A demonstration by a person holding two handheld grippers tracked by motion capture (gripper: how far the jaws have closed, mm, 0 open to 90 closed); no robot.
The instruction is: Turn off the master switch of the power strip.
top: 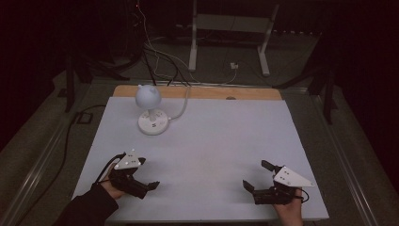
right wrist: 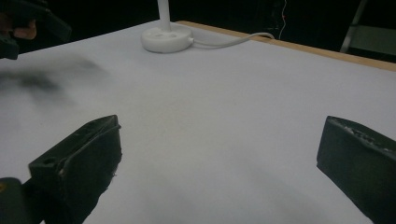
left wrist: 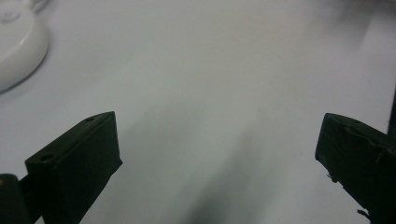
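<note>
A small white lamp [top: 149, 97] with a round head stands on its round base [top: 153, 124] at the back left of the white tabletop [top: 221, 132]. My left gripper [top: 147, 174] rests near the front left edge, open and holding nothing, well in front of the lamp. My right gripper [top: 256, 175] sits near the front right edge, also open with nothing between its jaws. The left gripper view has the base [left wrist: 16, 46] at its top left, beyond the open left gripper [left wrist: 217, 135]. In the right gripper view the right gripper [right wrist: 219, 140] stands wide, with the base [right wrist: 167, 37] far ahead.
A white cable [top: 181, 109] runs from the lamp base over the table's wooden back edge [top: 244, 93] to the floor. Behind the table are dark cables [top: 155, 61] and a white metal frame [top: 230, 26]. The other hand [right wrist: 23, 25] appears at the right gripper view's top left.
</note>
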